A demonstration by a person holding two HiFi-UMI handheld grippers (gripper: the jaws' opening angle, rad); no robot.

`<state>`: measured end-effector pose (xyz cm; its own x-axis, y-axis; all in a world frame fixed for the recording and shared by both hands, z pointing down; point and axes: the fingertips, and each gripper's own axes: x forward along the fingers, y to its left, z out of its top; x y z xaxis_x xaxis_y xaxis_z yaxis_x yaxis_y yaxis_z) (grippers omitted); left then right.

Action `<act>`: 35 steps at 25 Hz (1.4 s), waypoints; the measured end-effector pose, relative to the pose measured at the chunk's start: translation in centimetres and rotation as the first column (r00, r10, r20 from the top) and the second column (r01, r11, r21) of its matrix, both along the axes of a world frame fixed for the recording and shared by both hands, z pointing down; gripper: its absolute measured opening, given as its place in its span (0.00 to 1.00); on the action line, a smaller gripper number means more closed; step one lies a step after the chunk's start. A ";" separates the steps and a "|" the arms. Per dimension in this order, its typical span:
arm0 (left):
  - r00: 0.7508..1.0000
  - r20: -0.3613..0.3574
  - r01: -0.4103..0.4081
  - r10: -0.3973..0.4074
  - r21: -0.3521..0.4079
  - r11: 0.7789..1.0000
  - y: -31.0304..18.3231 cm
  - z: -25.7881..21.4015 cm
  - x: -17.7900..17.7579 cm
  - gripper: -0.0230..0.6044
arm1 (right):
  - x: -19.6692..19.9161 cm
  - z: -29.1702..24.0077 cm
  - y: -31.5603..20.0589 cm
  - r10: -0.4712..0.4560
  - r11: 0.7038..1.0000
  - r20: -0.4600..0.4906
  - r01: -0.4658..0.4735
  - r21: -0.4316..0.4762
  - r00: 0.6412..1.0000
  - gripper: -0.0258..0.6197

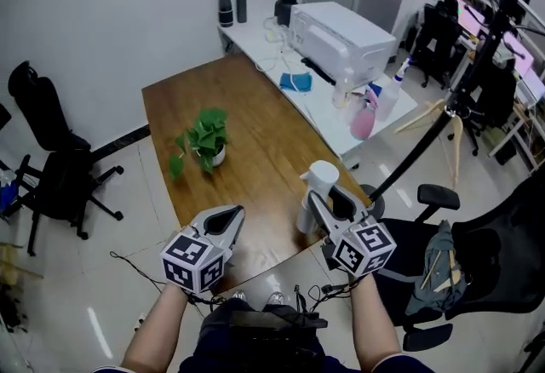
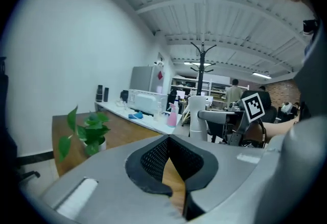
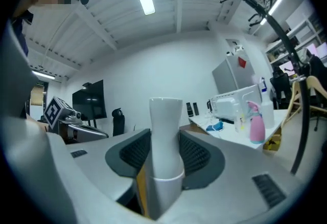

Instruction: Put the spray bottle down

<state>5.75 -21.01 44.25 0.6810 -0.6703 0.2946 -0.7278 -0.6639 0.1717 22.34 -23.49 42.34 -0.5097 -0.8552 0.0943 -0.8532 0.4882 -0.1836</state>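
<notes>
One white spray bottle (image 1: 317,184) is standing upright between the jaws of the right gripper (image 1: 328,199), which are pinching it on both sides at its narrow waist. Its long axis is running vertically, across the roughly level jaws, so its base is pointing down at the near right corner of the wooden table (image 1: 247,124). Whether the base is already touching the wood I cannot tell. By my reading, the coming move is turning on that downward line: the bottle needs lowering straight onto the tabletop before the jaws part.

In the right gripper view the bottle (image 3: 166,151) is looking plain, smooth and matte, flaring at the top and widening below a seam; no trigger is showing.

Off to its left, well apart, the left gripper (image 1: 228,216) is hanging over the table's near edge, its jaws pressed together at the tips and carrying nothing. A potted plant (image 1: 204,140) is sitting farther up the table.
</notes>
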 end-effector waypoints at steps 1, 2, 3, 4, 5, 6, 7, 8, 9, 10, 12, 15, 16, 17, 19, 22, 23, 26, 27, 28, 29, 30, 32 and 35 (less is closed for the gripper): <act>1.000 0.005 0.028 -0.028 -0.002 1.000 -0.2 0.1 -0.8 0.05 | -0.9 0.4 -0.8 -0.021 1.000 -0.001 0.021 -0.003 1.000 0.34; 0.999 0.008 0.054 -0.054 -0.003 0.999 -0.3 0.2 -1.6 0.05 | -1.7 0.9 -1.4 -0.040 0.999 -0.005 0.040 -0.003 0.999 0.34; 0.997 0.010 0.076 -0.076 -0.004 0.997 -0.4 0.3 -2.4 0.05 | -2.5 1.3 -2.1 -0.055 0.998 -0.009 0.055 -0.003 0.998 0.34; 0.995 0.012 0.096 -0.096 -0.005 0.995 -0.4 0.4 -3.0 0.05 | -3.2 1.8 -2.7 -0.067 0.998 -0.015 0.067 -0.003 0.998 0.34; 0.993 0.013 0.114 -0.114 -0.007 0.993 -0.4 0.5 -3.7 0.05 | -3.9 2.3 -3.3 -0.076 0.997 -0.022 0.076 -0.004 0.997 0.34; 0.991 0.015 0.131 -0.131 -0.008 0.991 -0.4 0.5 -4.3 0.05 | -4.4 2.9 -3.9 -0.084 0.996 -0.028 0.083 -0.006 0.996 0.34; 0.989 0.017 0.148 -0.148 -0.008 0.989 -0.4 0.6 -4.8 0.05 | -5.0 3.3 -4.6 -0.089 0.996 -0.033 0.088 -0.010 0.995 0.34; 0.987 0.020 0.163 -0.162 -0.010 0.987 -0.5 0.7 -5.3 0.05 | -5.4 3.8 -5.3 -0.091 0.996 -0.038 0.091 -0.013 0.995 0.34; 0.984 0.022 0.176 -0.176 -0.012 0.984 -0.6 0.8 -5.8 0.05 | -5.9 4.3 -6.0 -0.092 0.996 -0.041 0.091 -0.017 0.995 0.34; 0.982 0.023 0.188 -0.188 -0.016 0.982 -0.7 1.0 -6.2 0.05 | -6.3 4.7 -6.7 -0.090 0.996 -0.044 0.090 -0.017 0.995 0.34; 0.977 0.019 0.212 -0.211 -0.025 0.977 -0.9 1.3 -6.8 0.05 | -6.9 5.3 -7.7 -0.085 0.996 -0.050 0.085 0.000 0.995 0.34; 0.973 0.013 0.230 -0.230 -0.043 0.972 -0.8 2.0 -7.1 0.05 | -7.6 5.7 -8.8 -0.080 0.994 -0.074 0.085 0.067 0.994 0.34; 0.973 0.014 0.232 -0.231 -0.049 0.972 -0.8 2.2 -7.1 0.05 | -7.9 5.9 -9.2 -0.080 0.992 -0.088 0.087 0.089 0.993 0.34; 0.972 0.017 0.234 -0.234 -0.055 0.971 -0.7 2.5 -7.2 0.05 | -8.3 6.1 -9.6 -0.080 0.990 -0.102 0.091 0.106 0.992 0.34; 0.970 0.025 0.243 -0.241 -0.069 0.968 -0.6 3.0 -7.4 0.05 | -9.1 6.7 -10.3 -0.084 0.986 -0.127 0.101 0.131 0.988 0.34; 0.968 0.034 0.249 -0.247 -0.088 0.964 -0.2 3.5 -7.5 0.05 | -9.9 7.9 -11.2 -0.089 0.984 -0.153 0.111 0.140 0.984 0.34; 0.968 0.038 0.250 -0.247 -0.091 0.964 0.0 3.5 -7.5 0.05 | -10.0 8.2 -11.5 -0.089 0.984 -0.153 0.110 0.138 0.984 0.34; 0.966 0.045 0.256 -0.253 -0.107 0.961 0.3 3.9 -7.8 0.05 | -10.3 9.0 -12.3 -0.085 0.986 -0.150 0.105 0.132 0.985 0.33; 0.965 0.050 0.261 -0.257 -0.114 0.959 0.5 4.2 -8.0 0.05 | -10.4 9.2 -12.5 -0.085 0.986 -0.149 0.105 0.130 0.985 0.34; 0.964 0.057 0.266 -0.261 -0.122 0.956 0.7 4.5 -8.3 0.05 | -10.6 9.6 -12.7 -0.086 0.986 -0.150 0.105 0.128 0.985 0.33; 0.962 0.065 0.271 -0.264 -0.129 0.954 0.8 4.7 -8.5 0.05 | -10.7 10.0 -12.9 -0.087 0.987 -0.151 0.106 0.125 0.985 0.33; 0.961 0.072 0.274 -0.266 -0.134 0.952 0.9 4.9 -8.6 0.05 | -10.8 10.5 -13.2 -0.089 0.987 -0.154 0.108 0.122 0.984 0.33; 0.961 0.082 0.275 -0.265 -0.139 0.951 0.9 5.1 -8.8 0.05 | -10.8 11.1 -13.6 -0.092 0.987 -0.160 0.111 0.115 0.983 0.34; 0.960 0.080 0.276 -0.267 -0.144 0.950 0.8 5.1 -8.9 0.05 | -10.5 11.9 -13.5 -0.088 0.989 -0.154 0.104 0.100 0.984 0.34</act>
<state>-3.17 -20.23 49.40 0.4581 -0.7715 0.4416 -0.8887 -0.4093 0.2067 11.82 -37.03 54.20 -0.5768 -0.8124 0.0855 -0.8153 0.5790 0.0004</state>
